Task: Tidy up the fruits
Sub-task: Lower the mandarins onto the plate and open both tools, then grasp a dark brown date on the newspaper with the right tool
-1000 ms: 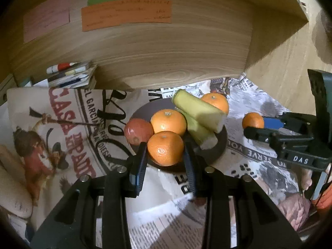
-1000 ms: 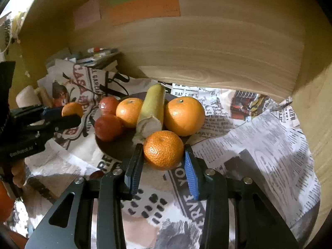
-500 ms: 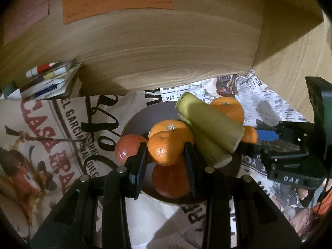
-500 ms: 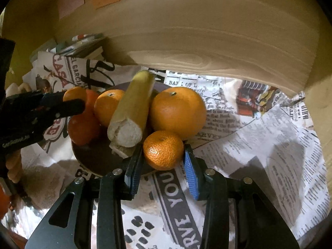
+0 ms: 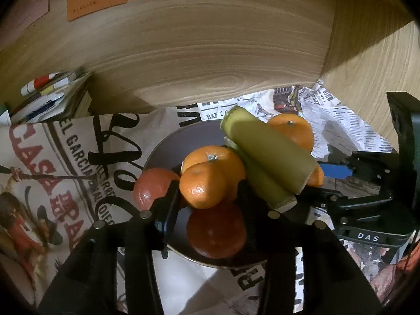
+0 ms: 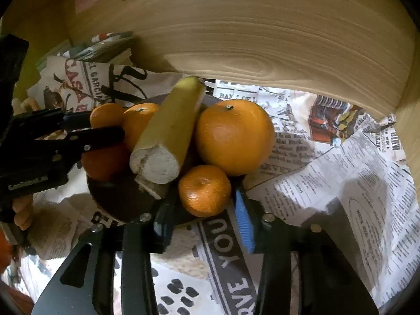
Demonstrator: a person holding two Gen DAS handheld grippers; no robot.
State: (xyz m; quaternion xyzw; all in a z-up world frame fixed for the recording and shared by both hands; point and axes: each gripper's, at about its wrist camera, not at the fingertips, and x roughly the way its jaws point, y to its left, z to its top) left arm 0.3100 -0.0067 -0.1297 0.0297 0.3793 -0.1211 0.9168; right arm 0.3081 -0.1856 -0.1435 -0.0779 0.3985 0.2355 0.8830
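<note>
I see a wood-grain back wall (image 5: pixel 210 60) rising directly behind the desk, with a side panel (image 5: pixel 372 84) closing the right corner. Newspaper (image 6: pixel 341 183) covers the desk surface; open paper lies to the right of the dark plate (image 5: pixel 168 147). The plate is crowded with oranges and a cut banana (image 6: pixel 168 131). My left claw (image 5: pixel 207 191) grips a small orange (image 5: pixel 202 183) above the plate. My right claw (image 6: pixel 203 197) clamps another mandarin (image 6: pixel 204 190) at the plate's near rim.
</note>
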